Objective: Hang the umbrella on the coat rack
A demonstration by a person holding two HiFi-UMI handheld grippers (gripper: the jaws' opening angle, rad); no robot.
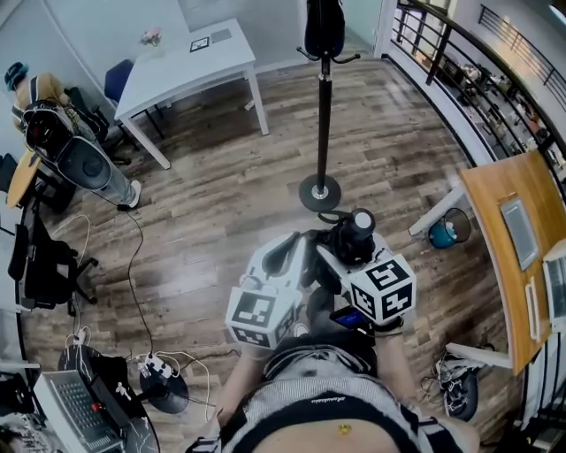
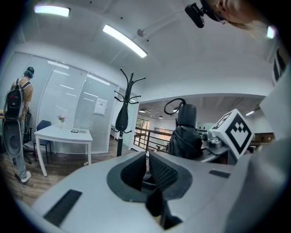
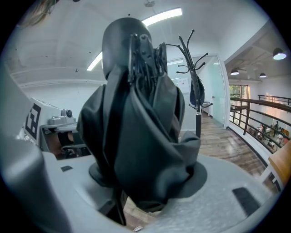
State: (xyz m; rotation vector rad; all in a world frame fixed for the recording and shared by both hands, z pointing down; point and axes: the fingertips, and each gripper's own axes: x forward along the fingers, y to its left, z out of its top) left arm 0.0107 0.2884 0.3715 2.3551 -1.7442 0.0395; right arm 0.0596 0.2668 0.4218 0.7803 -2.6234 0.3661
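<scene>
Head view, umbrella: folded black umbrella point(image 1: 350, 237) is off the floor point(image 1: 221, 203), carried in front of the person's torso, well short of the coat rack point(image 1: 324, 115).
Head view, right gripper: right gripper point(image 1: 340, 255) pinches the bundled canopy, curved loop end toward the rack. Probably gripped low so the loop stays free for a peg.
Head view, left gripper: left gripper point(image 1: 285, 258) is just beside the right one and carries nothing. Likely a spare kept close to steady the umbrella.
Head view, rack: stands on the floor toward its far edge, between white worktop point(image 1: 190, 62) and railing point(image 1: 435, 57). A dark bag-like item point(image 1: 324, 26) already hangs at the top. Only this view shows the base and the floor left to cover.
Left gripper view, jaws: drawn together, only a thin slit, nothing between.
Left gripper view, extras: rack pegs seen side-on, several look free. Umbrella loop shows clearly beside the right gripper's marker cube point(image 2: 234, 132). Person with backpack point(image 2: 16, 113) stands at the left, beyond the worktop.
Right gripper view, jaws: set wide but clamped on the umbrella fabric, which fills the frame, rib tips and rounded cap on top.
Right gripper view, extras: rack hooks show just right of the umbrella, behind it. Loop not made out here.
Stage: my read is carry phase, hanging not yet done.
</scene>
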